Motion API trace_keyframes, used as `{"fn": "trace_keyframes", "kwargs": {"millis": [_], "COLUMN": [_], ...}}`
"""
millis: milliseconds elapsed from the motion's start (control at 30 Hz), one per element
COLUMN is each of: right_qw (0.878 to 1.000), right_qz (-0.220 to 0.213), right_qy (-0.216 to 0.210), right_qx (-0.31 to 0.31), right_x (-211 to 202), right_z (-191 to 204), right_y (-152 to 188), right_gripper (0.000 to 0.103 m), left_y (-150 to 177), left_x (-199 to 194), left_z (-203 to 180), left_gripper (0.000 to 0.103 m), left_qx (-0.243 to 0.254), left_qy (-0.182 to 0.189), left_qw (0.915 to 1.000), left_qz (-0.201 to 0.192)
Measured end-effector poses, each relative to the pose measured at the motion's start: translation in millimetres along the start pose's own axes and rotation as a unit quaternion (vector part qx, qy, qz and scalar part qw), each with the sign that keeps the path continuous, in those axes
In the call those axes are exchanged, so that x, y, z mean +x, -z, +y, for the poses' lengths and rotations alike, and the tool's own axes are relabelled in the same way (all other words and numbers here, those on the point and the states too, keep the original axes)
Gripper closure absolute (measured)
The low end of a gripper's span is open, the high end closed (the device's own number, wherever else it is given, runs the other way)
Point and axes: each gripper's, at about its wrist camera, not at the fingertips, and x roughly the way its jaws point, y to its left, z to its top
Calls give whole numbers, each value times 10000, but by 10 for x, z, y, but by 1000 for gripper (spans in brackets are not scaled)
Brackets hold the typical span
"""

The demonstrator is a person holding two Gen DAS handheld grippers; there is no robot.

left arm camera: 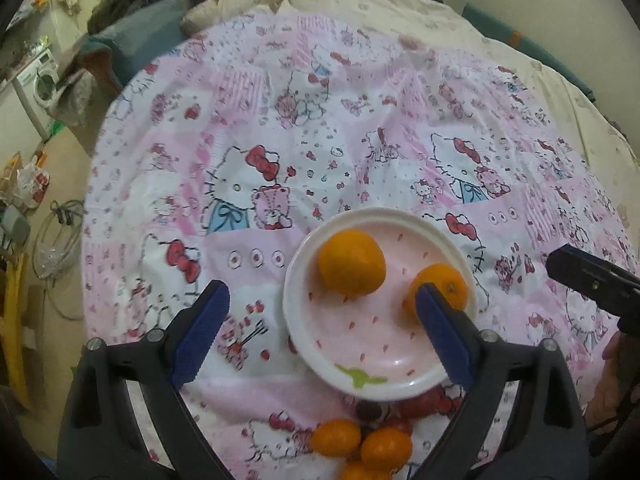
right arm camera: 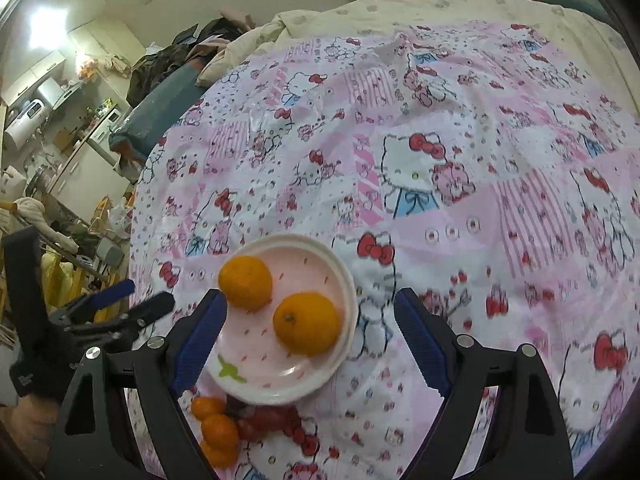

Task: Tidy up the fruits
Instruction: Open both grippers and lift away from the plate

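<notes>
A pink plate with a white rim [left arm camera: 400, 390] [right arm camera: 348, 280] lies on the Hello Kitty cloth and holds two oranges [left arm camera: 352, 267] [left arm camera: 444, 284] [right arm camera: 246, 282] [right arm camera: 306, 322]. Small mandarins [left arm camera: 360, 446] [right arm camera: 216, 428] and red fruits [left arm camera: 424, 404] [right arm camera: 272, 420] lie on the cloth just in front of the plate. My left gripper [left arm camera: 322, 300] is open and empty, above the plate's near side. My right gripper [right arm camera: 310, 312] is open and empty over the plate's right part. Each gripper shows at the edge of the other's view [left arm camera: 592, 280] [right arm camera: 116, 304].
The cloth [left arm camera: 320, 140] [right arm camera: 480, 160] covers a bed with a cream quilt [left arm camera: 400, 12] behind it. Clothes are piled at the bed's far end [right arm camera: 168, 60]. To the left are a washing machine [left arm camera: 40, 80], kitchen units [right arm camera: 48, 112] and floor clutter [left arm camera: 24, 200].
</notes>
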Motion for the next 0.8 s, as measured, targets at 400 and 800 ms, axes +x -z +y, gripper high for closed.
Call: {"fn": "trace_keyframes", "kwargs": {"millis": [400,800], "right_qw": [9998,9994], "right_qz": [-136,-43], "right_qy": [-19,28], "right_qx": [129,345], "right_x": [-316,-338], "right_z": [91,82], "right_y": [489,787], "right_gripper": [15,15], "left_y": [479,711], "left_x": [-438,-488], "left_z": [97,122], "left_gripper": [11,11], "left_qx": [-52,-180], "left_qy": [14,0], "left_qw": [9999,9998], "left_qz": [-116,70]}}
